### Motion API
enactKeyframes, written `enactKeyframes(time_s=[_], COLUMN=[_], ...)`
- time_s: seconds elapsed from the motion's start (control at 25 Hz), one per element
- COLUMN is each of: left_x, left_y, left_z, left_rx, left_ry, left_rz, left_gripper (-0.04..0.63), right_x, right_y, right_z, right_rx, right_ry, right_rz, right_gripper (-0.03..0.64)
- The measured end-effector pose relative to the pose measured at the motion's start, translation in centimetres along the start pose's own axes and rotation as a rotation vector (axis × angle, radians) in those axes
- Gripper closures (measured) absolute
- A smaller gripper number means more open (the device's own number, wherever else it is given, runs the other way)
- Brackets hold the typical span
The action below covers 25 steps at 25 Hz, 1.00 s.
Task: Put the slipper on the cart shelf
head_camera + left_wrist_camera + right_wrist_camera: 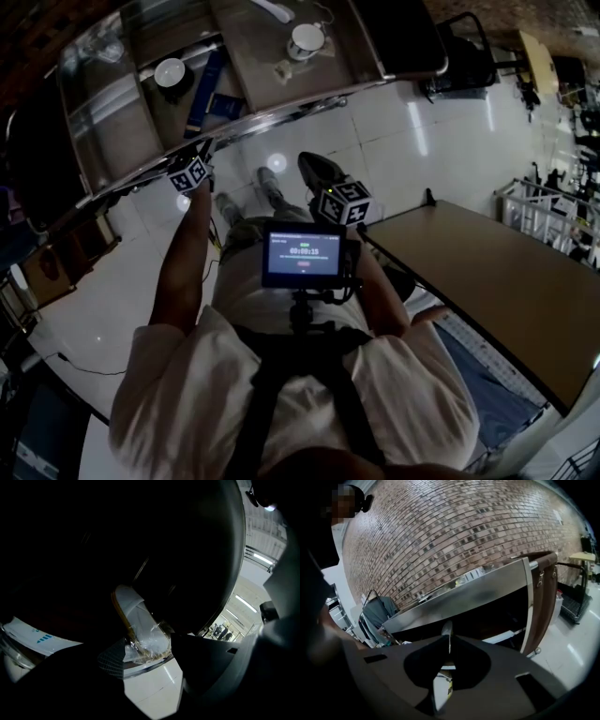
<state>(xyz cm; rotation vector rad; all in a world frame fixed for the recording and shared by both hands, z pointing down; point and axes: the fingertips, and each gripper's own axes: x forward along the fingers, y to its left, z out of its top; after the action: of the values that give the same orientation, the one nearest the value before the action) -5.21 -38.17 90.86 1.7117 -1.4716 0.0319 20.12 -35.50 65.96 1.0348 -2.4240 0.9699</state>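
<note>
we judge the wrapped slipper point(139, 620), lying on the cart shelf point(155, 666) before our released left tongs point(145, 656), light, soft, slippery, best pinched at its sole edge; our right tongs point(447, 641) are clenched empty.

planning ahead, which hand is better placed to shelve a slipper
right: right hand-held gripper is shut on a slipper; left hand-held gripper is open, its wrapped slipper on the cart shelf

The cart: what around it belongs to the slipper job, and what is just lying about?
Job: wrapped slipper, cart, right hand-held gripper gripping second slipper.
Lying about: cup, bowl, blue box, wooden table.
</note>
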Motion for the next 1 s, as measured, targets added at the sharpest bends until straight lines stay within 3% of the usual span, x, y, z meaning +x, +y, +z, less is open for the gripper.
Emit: enactKeyframes(time_s=[0.12,0.32,0.64,0.72,0.76,0.84,0.92,1.0], left_x=[-1.0,-3.5,-9.6,-11.0,-11.7,-12.8,-13.4,-13.6], left_y=[-0.3,-1.5,-7.2,-8.5,-9.3,-11.5,-13.5,-14.9], left_z=[-0.2,-1.6,-3.4,-2.5,-2.0,-0.5,0.2,-0.5], left_rx=[-0.01,-0.097,-0.327,-0.365,-0.372,-0.335,-0.306,-0.351], left_ry=[-0.009,-0.031,-0.089,-0.126,-0.142,-0.158,-0.15,-0.123], left_rz=[-0.004,-0.057,-0.233,-0.285,-0.307,-0.34,-0.383,-0.444], left_gripper=[0.291,0.291,0.291,0.324,0.381,0.405,0.416,0.482], right_x=[0.4,0.9,0.6,0.9,0.9,1.0,1.2,1.5], right_y=[0.1,0.8,0.1,-0.2,-0.3,-0.4,-0.4,-0.2], right_z=[-0.2,0.6,2.6,3.0,3.1,3.3,3.2,3.1], right_rx=[-0.036,-0.049,-0.037,-0.033,-0.032,-0.032,-0.034,-0.036], right_ry=[0.004,-0.013,-0.047,-0.054,-0.055,-0.054,-0.049,-0.04], right_rz=[0.029,0.078,0.143,0.161,0.17,0.19,0.215,0.242], right_gripper=[0.594,0.594,0.595,0.595,0.594,0.594,0.594,0.594])
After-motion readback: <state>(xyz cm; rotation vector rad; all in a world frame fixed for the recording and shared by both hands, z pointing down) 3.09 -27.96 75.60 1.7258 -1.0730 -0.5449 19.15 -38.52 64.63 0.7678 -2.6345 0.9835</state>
